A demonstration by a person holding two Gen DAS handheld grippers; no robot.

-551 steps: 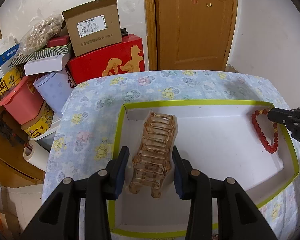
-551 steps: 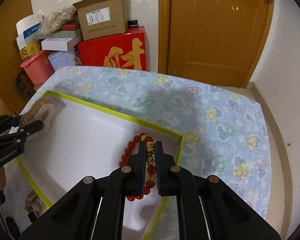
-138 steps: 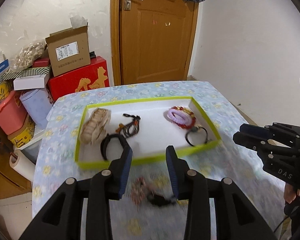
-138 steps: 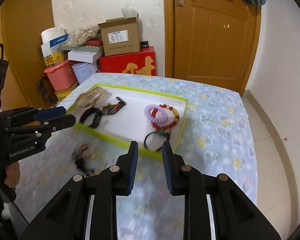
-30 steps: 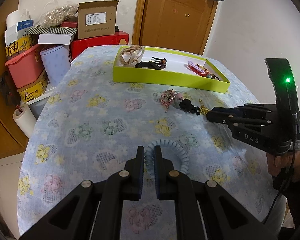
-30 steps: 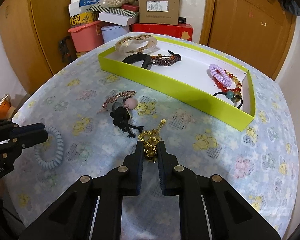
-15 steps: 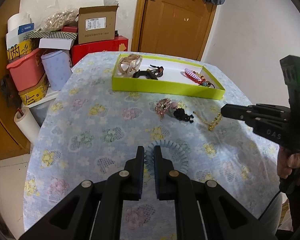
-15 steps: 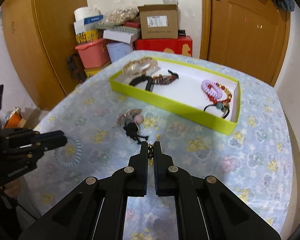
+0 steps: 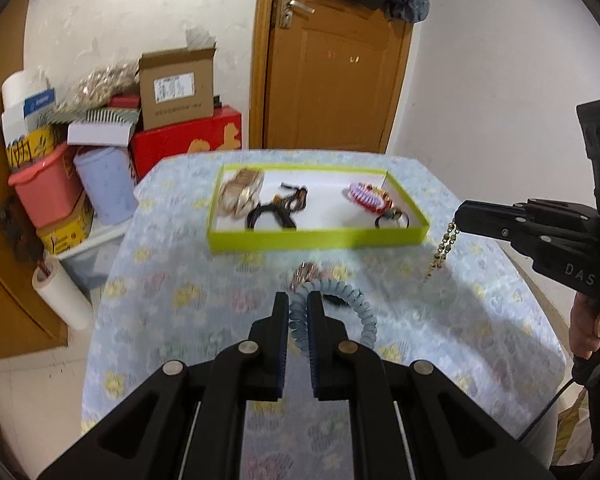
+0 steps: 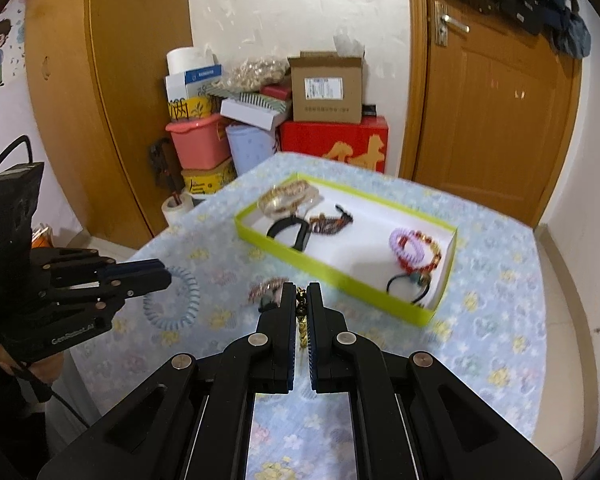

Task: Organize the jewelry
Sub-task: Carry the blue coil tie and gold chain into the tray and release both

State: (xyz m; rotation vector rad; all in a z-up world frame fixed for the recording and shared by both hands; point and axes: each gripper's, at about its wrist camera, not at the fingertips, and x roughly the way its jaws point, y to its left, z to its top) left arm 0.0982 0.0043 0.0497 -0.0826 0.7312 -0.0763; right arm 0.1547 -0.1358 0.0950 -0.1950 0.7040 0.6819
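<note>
My left gripper (image 9: 298,312) is shut on a pale blue coil hair tie (image 9: 364,312) and holds it above the floral table; it also shows in the right wrist view (image 10: 172,300). My right gripper (image 10: 301,300) is shut on a gold chain (image 10: 302,328), which hangs from its tip in the left wrist view (image 9: 442,248). The lime-edged tray (image 9: 316,238) ahead holds a tan claw clip (image 9: 240,196), a black band, a beaded piece, a purple coil tie (image 9: 360,196), red beads and a black tie.
A pink hair clip and a black piece (image 10: 270,290) lie on the cloth before the tray (image 10: 340,276). Boxes, a pink tub (image 9: 44,188) and a paper roll stand left of the table. A wooden door (image 9: 332,76) is behind it.
Both grippers have lifted higher with their items: the coil tie and the gold chain are now off the cloth, and the table looks farther away.
</note>
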